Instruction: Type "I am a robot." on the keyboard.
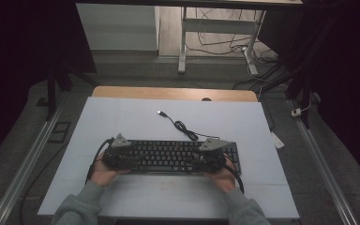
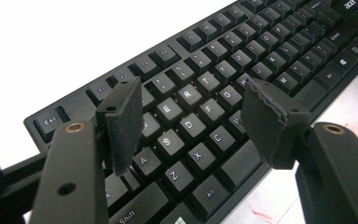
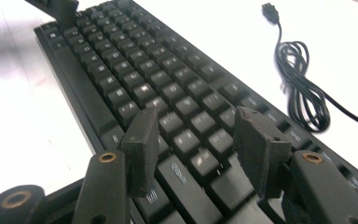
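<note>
The left hand-held gripper (image 1: 122,157) hovers over the left end of the keyboard (image 1: 168,155), jaws wide apart with nothing between them; in the left gripper view its pads (image 2: 123,123) stand above the letter keys without pressing them. The keyboard lies across the near middle of the white tabletop (image 1: 122,117). The right hand-held gripper (image 1: 209,159) hangs over the keyboard's right end, jaws also apart and empty. Behind it, the keyboard's cable (image 1: 183,127) lies partly coiled on the tabletop, its plug (image 1: 161,113) loose.
</note>
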